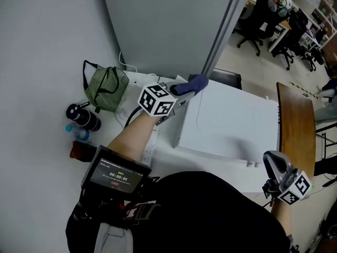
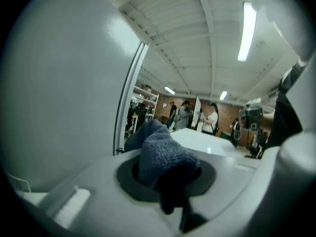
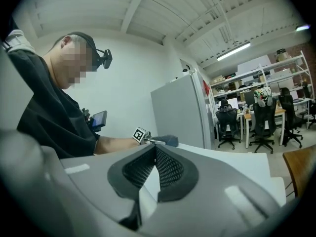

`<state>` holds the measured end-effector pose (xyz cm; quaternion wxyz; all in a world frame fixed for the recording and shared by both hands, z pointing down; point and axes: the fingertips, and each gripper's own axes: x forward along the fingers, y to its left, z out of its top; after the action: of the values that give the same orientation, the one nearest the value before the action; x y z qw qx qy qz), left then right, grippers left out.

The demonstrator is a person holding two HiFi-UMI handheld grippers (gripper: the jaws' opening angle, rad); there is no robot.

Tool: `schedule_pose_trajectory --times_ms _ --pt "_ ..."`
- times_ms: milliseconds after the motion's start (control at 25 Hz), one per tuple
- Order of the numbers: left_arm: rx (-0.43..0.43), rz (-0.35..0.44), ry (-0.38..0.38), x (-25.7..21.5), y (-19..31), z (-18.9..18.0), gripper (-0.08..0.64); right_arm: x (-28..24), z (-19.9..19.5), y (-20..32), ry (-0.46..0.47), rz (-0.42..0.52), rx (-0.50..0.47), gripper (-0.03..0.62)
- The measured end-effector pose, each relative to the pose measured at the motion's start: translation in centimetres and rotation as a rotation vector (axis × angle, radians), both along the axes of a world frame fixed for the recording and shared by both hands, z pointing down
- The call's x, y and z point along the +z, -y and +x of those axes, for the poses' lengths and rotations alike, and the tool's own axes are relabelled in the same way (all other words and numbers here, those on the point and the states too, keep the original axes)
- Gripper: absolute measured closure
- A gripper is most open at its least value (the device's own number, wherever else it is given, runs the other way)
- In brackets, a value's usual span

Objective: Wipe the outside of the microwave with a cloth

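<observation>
Head view: bunched blue cloth (image 1: 192,83)

Grey partition wall (image 1: 158,25) behind, white wall (image 1: 37,46) left, black office chairs (image 1: 251,29) and shelving (image 3: 276,68) beyond, wooden table (image 1: 296,130) right, fluorescent tube (image 2: 247,31) overhead

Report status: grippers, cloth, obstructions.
Left gripper shut on blue cloth, at microwave top's far-left corner. Right gripper shut, empty, by near-right corner. Green bag and black bottle sit left of microwave, apart.

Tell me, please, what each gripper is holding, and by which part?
The left gripper grips the blue cloth by a bunched end; the right gripper holds nothing, its jaws together.
</observation>
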<state>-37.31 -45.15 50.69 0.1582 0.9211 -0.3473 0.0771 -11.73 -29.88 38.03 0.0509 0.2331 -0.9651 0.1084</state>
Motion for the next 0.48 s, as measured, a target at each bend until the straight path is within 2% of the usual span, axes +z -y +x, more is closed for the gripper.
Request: schedule_pose_trajectory --times_ms 80,200,400,480 --pt "0.002 -0.037 0.116 1.7 1.0 0.8 0.502 0.7 0.7 0.1 0.002 0.0 0.003 0.588" --pt "0.028 -0.103 0.216 2.9 2.4 2.2 0.502 1.9 2.9 -0.3 0.018 0.004 0.024 0.588" --pt "0.173 -0.163 0.573 3.5 4.8 6.5 0.502 3.9 8.7 -0.8 0.101 -0.008 0.127 0.588" --pt "0.259 -0.186 0.655 4.0 5.5 10.2 0.502 4.7 11.7 -1.0 0.134 -0.018 0.168 0.588"
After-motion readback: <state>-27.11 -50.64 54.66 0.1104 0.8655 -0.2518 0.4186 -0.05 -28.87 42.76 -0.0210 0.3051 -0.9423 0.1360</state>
